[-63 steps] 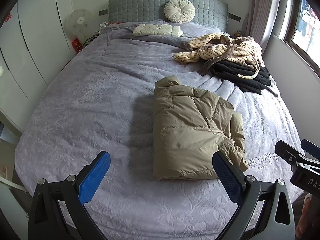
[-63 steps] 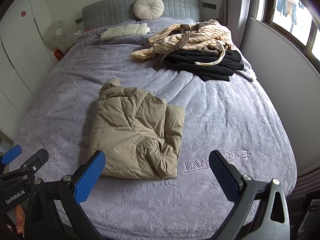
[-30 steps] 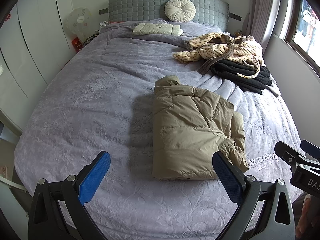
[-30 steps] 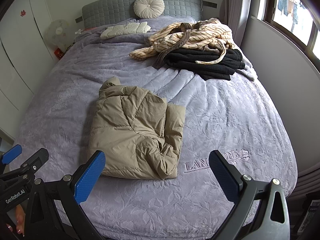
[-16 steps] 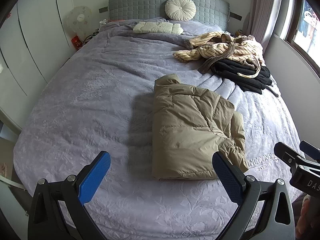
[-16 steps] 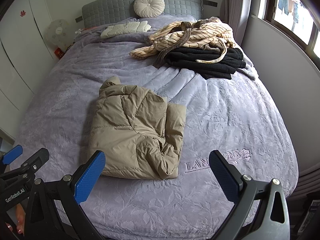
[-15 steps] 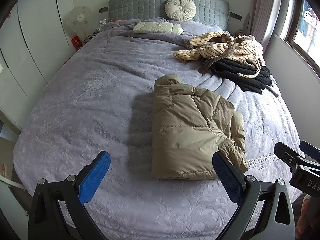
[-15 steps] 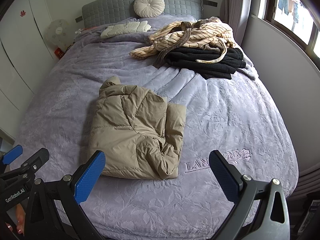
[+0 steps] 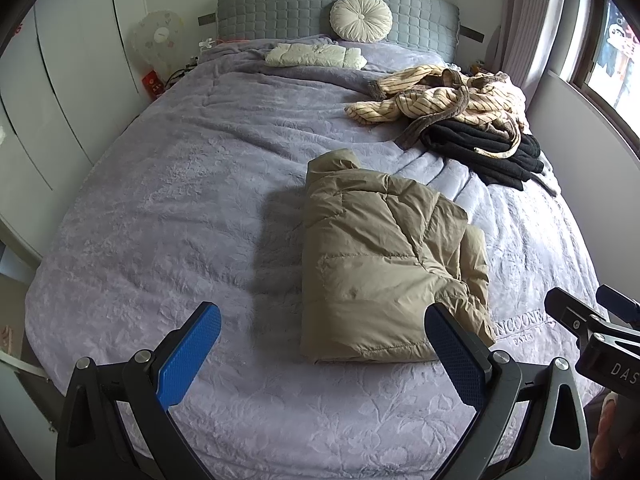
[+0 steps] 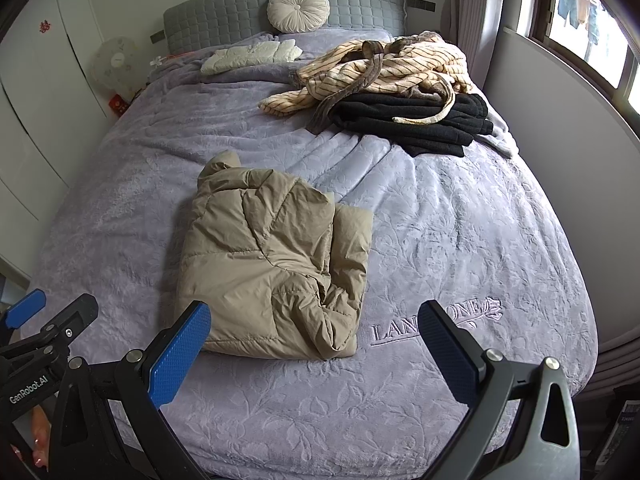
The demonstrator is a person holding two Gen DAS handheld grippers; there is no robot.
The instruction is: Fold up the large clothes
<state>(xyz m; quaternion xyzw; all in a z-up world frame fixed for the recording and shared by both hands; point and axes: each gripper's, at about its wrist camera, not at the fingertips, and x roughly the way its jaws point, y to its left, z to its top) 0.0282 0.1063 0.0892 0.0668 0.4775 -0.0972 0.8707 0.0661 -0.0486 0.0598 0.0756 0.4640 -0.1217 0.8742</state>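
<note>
Both claws stand wide apart and hold nothing: left gripper (image 9: pixel 322 344) and right gripper (image 10: pixel 314 342), raised above the near edge of the bed (image 9: pixel 160 200), blue pads facing inward. Tan puffer jacket (image 9: pixel 384 272), folded into a rough rectangle, lies just ahead of them on the lavender embossed bedspread (image 10: pixel 460 240), collar end pointing away; it sits toward the left gripper's right finger and toward the right gripper's left finger. Farther ahead and to the right, a striped cream robe (image 10: pixel 384 68) rests on a pile of black clothing (image 10: pixel 420 120). Beyond, near the grey quilted headboard (image 9: pixel 280 12): a folded white item, possibly a blanket (image 9: pixel 316 56), and a round pleated cushion (image 9: pixel 361 18).
</note>
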